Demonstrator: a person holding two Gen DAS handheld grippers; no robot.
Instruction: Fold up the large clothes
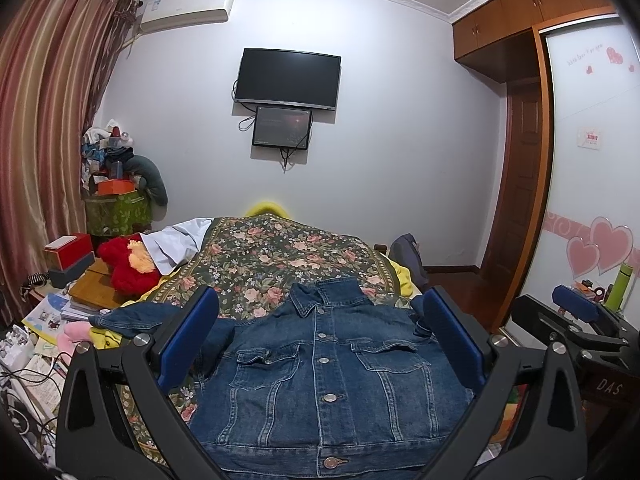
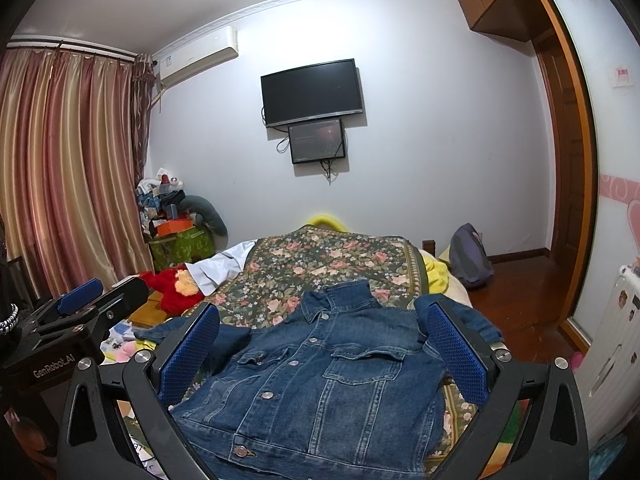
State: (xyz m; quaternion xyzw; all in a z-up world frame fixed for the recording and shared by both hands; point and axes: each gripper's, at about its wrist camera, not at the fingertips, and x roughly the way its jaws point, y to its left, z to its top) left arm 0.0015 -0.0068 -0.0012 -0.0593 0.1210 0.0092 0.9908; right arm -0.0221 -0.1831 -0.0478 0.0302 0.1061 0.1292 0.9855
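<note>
A blue denim jacket (image 1: 328, 376) lies buttoned and face up on the floral bedspread (image 1: 276, 256), collar toward the far wall. Its sleeves spread out to both sides. My left gripper (image 1: 320, 320) hovers open above the jacket's hem end, blue pads wide apart, nothing between them. The right gripper (image 1: 576, 304) shows at the right edge of that view. In the right wrist view the same jacket (image 2: 320, 384) lies below my open right gripper (image 2: 320, 328), also empty. The left gripper (image 2: 80, 300) appears at the left side there.
A red plush toy (image 1: 124, 264) and a white cloth (image 1: 176, 244) lie at the bed's left side. Books and boxes crowd a low table (image 1: 60, 304) on the left. A grey backpack (image 2: 468, 256) sits on the wooden floor to the right, near a wardrobe (image 1: 592, 160).
</note>
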